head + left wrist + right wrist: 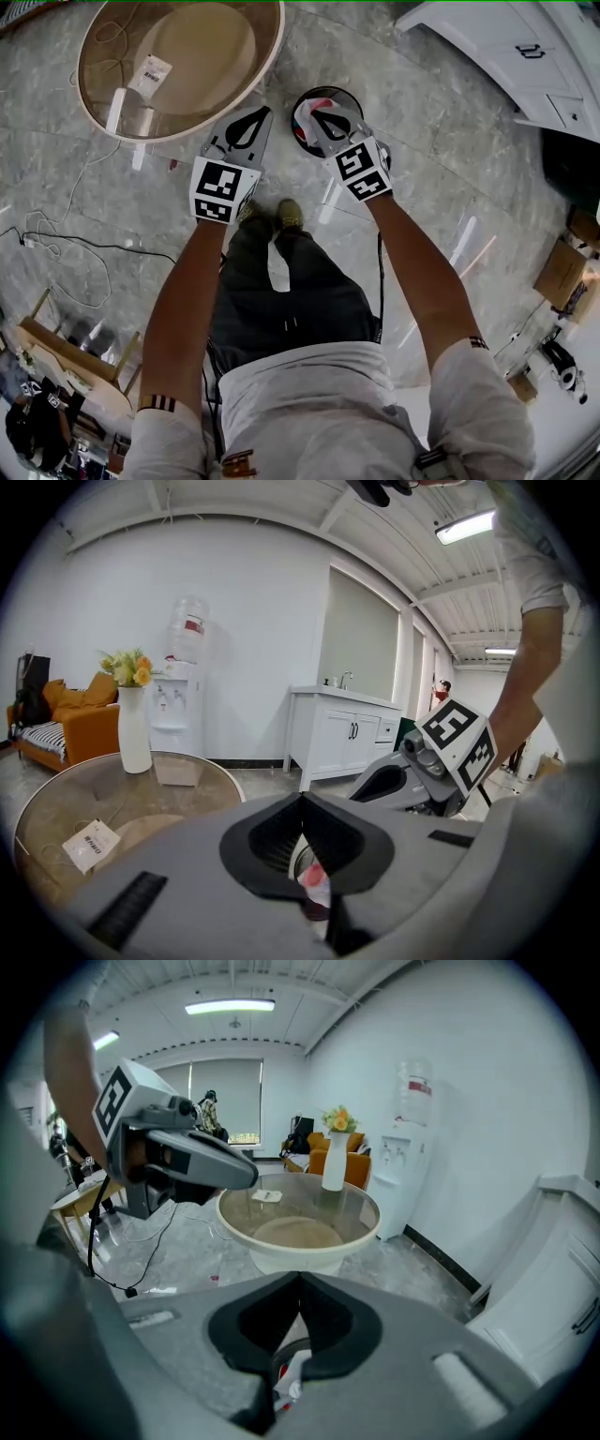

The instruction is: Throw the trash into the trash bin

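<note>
One bin point(330, 91) holds one trash piece point(314, 876). My two grippers are pinched closed and empty: right point(309, 108) over the bin, left point(260, 114) beside it. One table point(272, 56) stands near; open floor point(441, 122) elsewhere.

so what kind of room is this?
Probably an office lounge or break area: a water dispenser, an orange sofa, a white sink cabinet and a round glass table on a polished stone floor.
</note>
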A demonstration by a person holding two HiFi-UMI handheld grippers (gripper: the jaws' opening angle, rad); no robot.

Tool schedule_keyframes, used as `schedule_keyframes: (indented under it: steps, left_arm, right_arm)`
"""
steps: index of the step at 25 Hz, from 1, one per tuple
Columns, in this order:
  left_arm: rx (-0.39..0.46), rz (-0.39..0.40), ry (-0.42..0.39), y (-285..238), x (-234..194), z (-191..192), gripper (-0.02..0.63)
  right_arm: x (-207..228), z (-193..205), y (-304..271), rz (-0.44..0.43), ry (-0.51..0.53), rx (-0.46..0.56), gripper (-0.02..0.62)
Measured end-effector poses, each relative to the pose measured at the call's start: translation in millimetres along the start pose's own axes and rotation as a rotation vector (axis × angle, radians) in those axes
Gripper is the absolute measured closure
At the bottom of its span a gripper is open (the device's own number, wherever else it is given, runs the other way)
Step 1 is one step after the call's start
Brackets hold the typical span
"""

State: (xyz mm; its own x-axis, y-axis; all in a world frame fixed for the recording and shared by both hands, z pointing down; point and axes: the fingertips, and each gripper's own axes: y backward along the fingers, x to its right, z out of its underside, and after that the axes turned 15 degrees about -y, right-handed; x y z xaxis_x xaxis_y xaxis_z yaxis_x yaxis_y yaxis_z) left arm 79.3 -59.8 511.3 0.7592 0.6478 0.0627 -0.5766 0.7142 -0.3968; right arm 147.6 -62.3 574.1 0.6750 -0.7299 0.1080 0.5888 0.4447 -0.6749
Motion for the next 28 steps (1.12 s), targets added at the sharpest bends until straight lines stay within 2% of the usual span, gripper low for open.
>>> schedule_keyframes:
  steps: [5,11,19,28]
  left_arm:
    - [0.006,-0.075,0.038,37.1,-35.9,1.9,0.606]
    - [-0.001,-0.167,0.067,95.6,-97.2,22.6,0.607]
    - [-0.018,-0.232,0.081,155.3,-164.3,51.4,0.607]
    - [-0.021,-0.283,0.107,186.1,-212.6,72.6,0.607]
  right_arm:
    - [-54.1,-52.2,-13.8,-0.113,0.037,0.072,0.594]
    - [-132.1,-114.9,-54.5,-0.225,0.107,0.116,0.594]
    - [-200.6,-169.2,-105.0,-0.288,0.136,0.134,0.594]
    - [-244.9,-201.4,-155.4,-0.315,0.149,0.111,0.594]
